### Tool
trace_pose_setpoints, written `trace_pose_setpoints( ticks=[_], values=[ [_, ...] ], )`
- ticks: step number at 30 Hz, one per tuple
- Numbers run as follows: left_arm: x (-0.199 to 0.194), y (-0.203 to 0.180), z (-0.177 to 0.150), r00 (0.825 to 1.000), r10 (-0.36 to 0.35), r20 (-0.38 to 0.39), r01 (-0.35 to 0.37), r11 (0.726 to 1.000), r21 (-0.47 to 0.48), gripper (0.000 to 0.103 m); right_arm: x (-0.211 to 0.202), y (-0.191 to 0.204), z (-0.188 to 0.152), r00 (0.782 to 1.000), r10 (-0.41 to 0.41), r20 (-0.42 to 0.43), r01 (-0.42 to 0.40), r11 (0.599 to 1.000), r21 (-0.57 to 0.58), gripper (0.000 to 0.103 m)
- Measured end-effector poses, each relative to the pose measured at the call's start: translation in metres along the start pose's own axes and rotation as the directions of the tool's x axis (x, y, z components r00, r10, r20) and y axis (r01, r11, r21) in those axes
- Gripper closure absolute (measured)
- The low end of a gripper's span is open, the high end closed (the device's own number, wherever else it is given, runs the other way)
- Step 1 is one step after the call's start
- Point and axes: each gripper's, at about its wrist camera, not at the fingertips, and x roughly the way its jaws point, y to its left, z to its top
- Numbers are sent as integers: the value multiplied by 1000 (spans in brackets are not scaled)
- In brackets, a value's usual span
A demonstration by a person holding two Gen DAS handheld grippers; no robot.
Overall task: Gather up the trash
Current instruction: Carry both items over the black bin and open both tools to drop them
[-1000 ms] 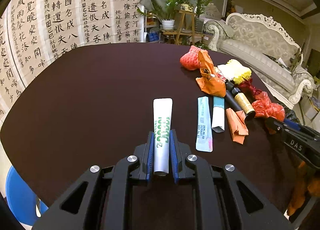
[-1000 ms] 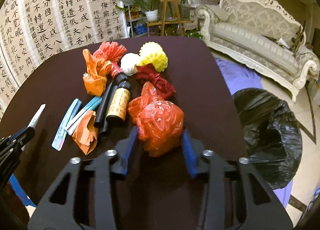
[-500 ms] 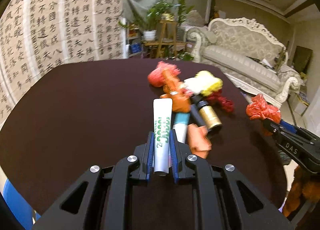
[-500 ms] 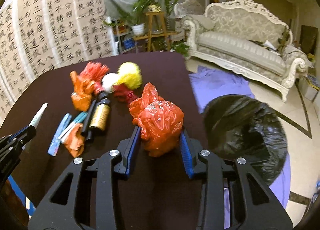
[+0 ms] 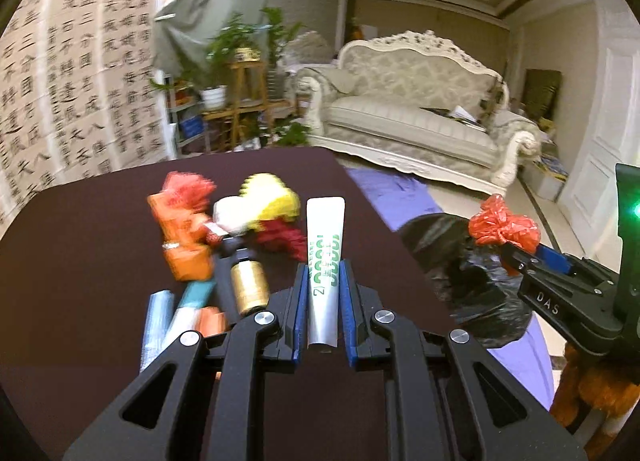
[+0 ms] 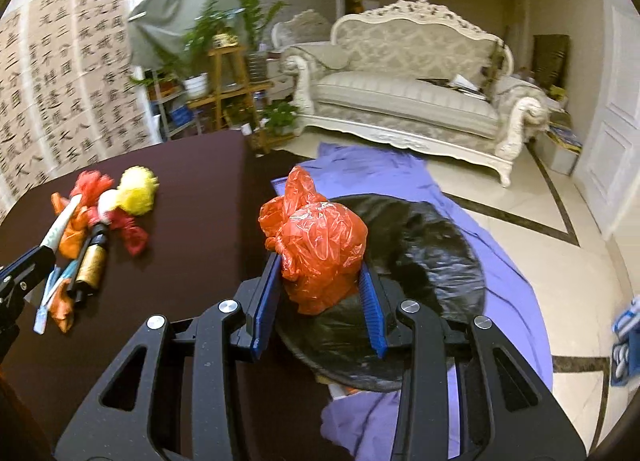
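- The dark table (image 5: 100, 261) carries the leftover trash pile (image 5: 224, 245) near its far right corner.
- The black trash bag (image 6: 424, 257) sits open on a purple cloth (image 6: 500, 245) just beside the table.
- The right gripper (image 6: 320, 293) is clamped on a crumpled red bag (image 6: 320, 245), above the trash bag's near rim.
- The left gripper (image 5: 322, 309) is clamped on a white tube (image 5: 325, 261), over the table's right edge.

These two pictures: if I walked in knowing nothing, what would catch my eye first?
Probably the crumpled red plastic bag clamped in the right gripper, held over the black trash bag on the floor beside the dark table. Next, the white tube with green print pinched in the left gripper, above a colourful heap of trash on the table.
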Motion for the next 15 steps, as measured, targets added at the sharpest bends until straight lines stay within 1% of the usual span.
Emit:
trace_pose_setpoints(
  ticks=[4,6,15],
  values=[
    [19,-24,6,1000,-18,-8,19,999,42,86,9,-19,-2,1000,-20,-6,20,1000,24,66],
    [27,-34,9,999,-30,-15,31,998,48,86,14,-24,-3,1000,-25,-9,25,999,34,66],
    [65,-67,19,998,-31,-49,36,994,107,86,36,-51,-4,999,-39,-26,41,997,63,65]
  ],
)
